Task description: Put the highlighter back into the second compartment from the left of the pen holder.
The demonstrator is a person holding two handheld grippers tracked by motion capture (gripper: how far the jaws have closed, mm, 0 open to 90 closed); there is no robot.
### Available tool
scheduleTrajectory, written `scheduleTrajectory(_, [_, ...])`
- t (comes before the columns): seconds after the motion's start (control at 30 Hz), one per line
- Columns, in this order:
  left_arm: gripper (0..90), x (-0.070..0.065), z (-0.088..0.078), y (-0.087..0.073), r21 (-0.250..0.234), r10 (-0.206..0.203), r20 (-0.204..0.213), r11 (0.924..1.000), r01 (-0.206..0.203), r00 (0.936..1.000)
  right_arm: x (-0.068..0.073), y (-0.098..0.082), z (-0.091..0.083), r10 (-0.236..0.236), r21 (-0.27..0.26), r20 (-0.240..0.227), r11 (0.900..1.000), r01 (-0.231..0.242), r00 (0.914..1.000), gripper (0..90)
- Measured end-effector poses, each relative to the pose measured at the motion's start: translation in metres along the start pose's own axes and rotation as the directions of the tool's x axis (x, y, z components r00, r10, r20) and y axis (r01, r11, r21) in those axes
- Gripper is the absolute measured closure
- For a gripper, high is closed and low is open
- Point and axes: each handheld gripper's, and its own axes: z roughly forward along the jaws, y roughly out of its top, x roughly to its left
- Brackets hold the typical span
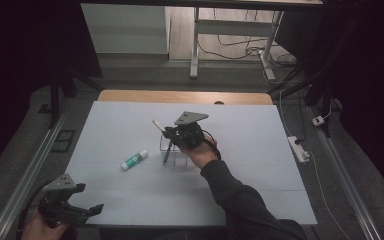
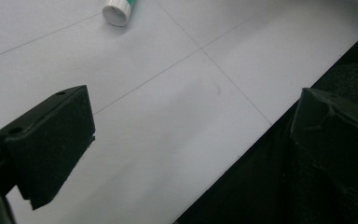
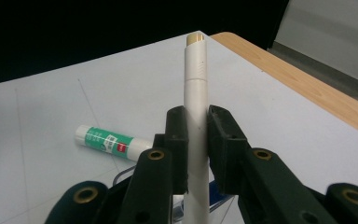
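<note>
Right gripper view, right gripper (image 3: 196, 140) clenched on white pen (image 3: 196, 88), left gripper (image 1: 87, 198) fingers released.

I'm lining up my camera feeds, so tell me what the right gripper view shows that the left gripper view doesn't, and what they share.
Right gripper view alone: the right gripper shut on a white pen that stands between its jaws, plus the table's wooden edge. Left gripper view alone: the left gripper with its jaws wide apart and nothing between them, over the near edge of the white sheet. Both share: the white sheet and the green-and-white glue stick lying on it, of which the left gripper view catches just one end.
</note>
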Motion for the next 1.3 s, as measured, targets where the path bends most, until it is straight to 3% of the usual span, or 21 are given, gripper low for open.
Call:
scheduleTrajectory(0.2, [0.0,0.000,0.000,0.000,0.002,0.001,-0.001,1.0000,-0.001,1.0000,0.000,-0.002,-0.004,0.007,0.004,-0.001,1.000,-0.007,1.0000,76.9])
scheduleTrajectory(0.3, [0.0,0.000,0.000,0.000,0.004,0.000,-0.002,1.0000,0.000,1.0000,0.000,-0.001,-0.007,0.015,-0.001,0.000,1.000,-0.015,0.9999,67.7])
scheduleTrajectory(0.7, [0.0,0.000,0.000,0.000,0.005,-0.003,-0.005,1.0000,0.003,1.0000,-0.001,0.006,-0.024,0.064,0.010,0.010,0.998,-0.064,0.9979,45.0])
scheduleTrajectory(1.0, [0.0,0.001,0.000,0.000,0.000,-0.017,-0.012,0.9999,0.017,0.9998,0.000,0.005,-0.039,0.093,0.051,0.002,0.994,-0.093,0.9957,28.0])
scheduleTrajectory(1.17, [0.0,0.001,0.000,0.000,0.001,-0.022,-0.022,0.9998,0.022,0.9995,0.003,0.001,-0.050,0.084,0.104,-0.004,0.991,-0.083,0.9965,17.1])
scheduleTrajectory(1.3, [0.0,0.001,0.000,0.000,-0.001,-0.022,-0.024,0.9997,0.022,0.9995,0.005,-0.005,-0.059,0.106,0.133,-0.020,0.986,-0.102,0.9942,11.4])
